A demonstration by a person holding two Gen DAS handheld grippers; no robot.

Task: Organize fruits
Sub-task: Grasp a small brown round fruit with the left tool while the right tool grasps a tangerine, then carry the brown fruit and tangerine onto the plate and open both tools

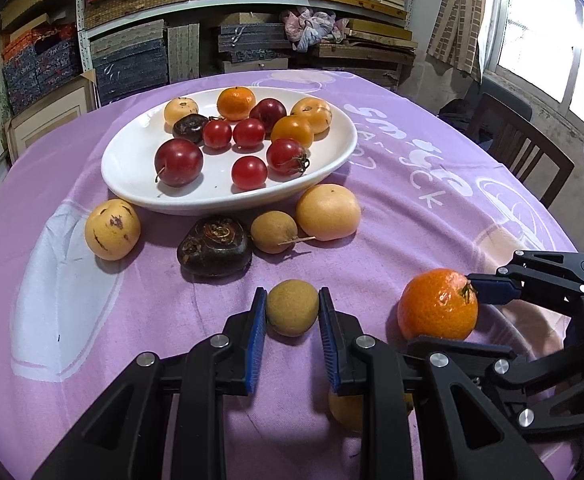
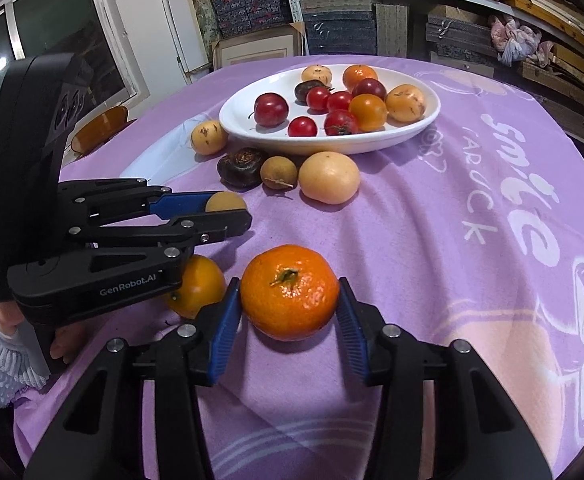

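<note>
We have the left gripper (image 1: 292, 312) closed snugly around a small brown fruit (image 1: 292, 307) resting on the purple cloth (image 1: 391, 232), while the right gripper (image 2: 290, 312) brackets a tangerine (image 2: 290, 292), its pads apparently touching the peel. Both grips sit low, which suits lifting toward the white plate (image 1: 132, 176). We count eleven fruits on that plate, four more grouped just beside its near rim, and one orange fruit (image 2: 196, 286) near the grippers.
</note>
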